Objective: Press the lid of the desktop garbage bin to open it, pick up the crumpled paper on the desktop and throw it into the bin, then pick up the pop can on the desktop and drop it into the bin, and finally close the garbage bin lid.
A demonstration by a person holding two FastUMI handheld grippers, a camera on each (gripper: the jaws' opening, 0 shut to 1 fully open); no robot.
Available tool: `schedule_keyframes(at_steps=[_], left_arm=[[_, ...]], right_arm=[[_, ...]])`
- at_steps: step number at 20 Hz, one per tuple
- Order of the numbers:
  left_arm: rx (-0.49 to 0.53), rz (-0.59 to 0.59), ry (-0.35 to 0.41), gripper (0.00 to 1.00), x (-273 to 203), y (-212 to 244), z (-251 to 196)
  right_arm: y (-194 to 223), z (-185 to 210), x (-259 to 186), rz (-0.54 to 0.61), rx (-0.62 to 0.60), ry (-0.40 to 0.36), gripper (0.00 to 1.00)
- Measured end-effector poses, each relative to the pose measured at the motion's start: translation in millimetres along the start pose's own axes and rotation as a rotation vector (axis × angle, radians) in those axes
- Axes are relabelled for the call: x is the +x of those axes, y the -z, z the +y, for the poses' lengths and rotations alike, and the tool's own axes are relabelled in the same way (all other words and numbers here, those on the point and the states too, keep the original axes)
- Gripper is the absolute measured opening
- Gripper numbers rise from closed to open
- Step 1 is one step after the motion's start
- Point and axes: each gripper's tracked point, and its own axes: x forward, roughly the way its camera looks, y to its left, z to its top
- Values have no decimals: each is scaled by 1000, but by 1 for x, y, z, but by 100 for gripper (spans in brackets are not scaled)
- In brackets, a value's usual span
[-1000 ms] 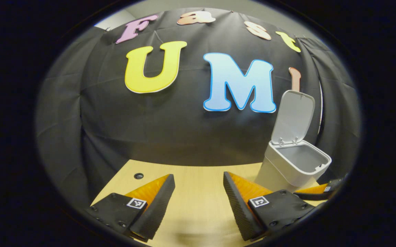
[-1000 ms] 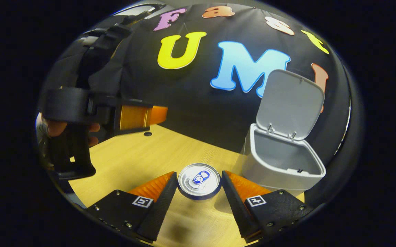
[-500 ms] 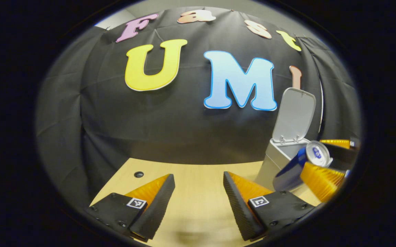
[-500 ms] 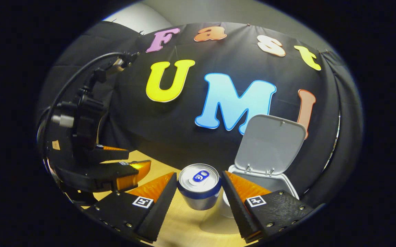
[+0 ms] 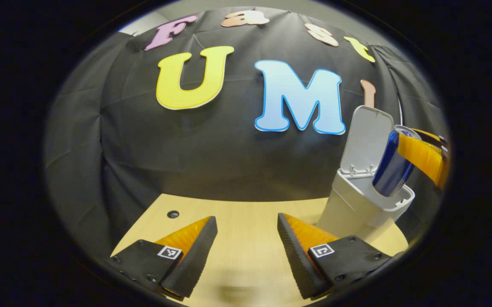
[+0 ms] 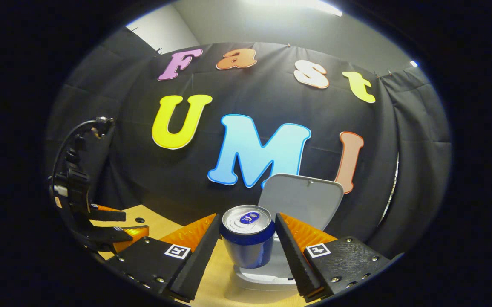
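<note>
1. In the right gripper view, the right gripper (image 6: 248,238) squeezes the pop can (image 6: 248,238) between both fingers. The can is blue with a silver top. No words on it can be read.
2. The can hangs right over the open white bin (image 5: 363,204).
3. The bin's lid (image 6: 300,200) stands up behind it.
4. The left gripper (image 5: 246,243) is spread wide, holding nothing, above the wooden desk (image 5: 246,213).

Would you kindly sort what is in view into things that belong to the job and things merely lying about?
Job:
- pop can, clamped by the right gripper
- garbage bin, its lid up

Lying about:
- table
- hole in the table
- left gripper, open and idle
</note>
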Motion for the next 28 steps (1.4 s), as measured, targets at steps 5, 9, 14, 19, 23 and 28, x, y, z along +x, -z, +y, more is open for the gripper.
schedule_keyframes(at_steps=[5,9,14,19,23,28], left_arm=[[-2,2,-5,93,0,1,2],[-6,9,-10,93,-1,4,3],[0,19,-25,94,-1,9,7],[0,27,-33,93,-2,13,10],[-2,32,-29,93,-2,15,9],[-3,36,-30,93,-2,17,10]], right_arm=[[26,-33,14,59,15,64,83],[61,-52,25,148,56,95,84],[98,-67,29,238,111,117,84],[113,-71,26,276,144,121,84],[117,-70,26,287,156,115,84],[116,-68,25,286,160,114,86]])
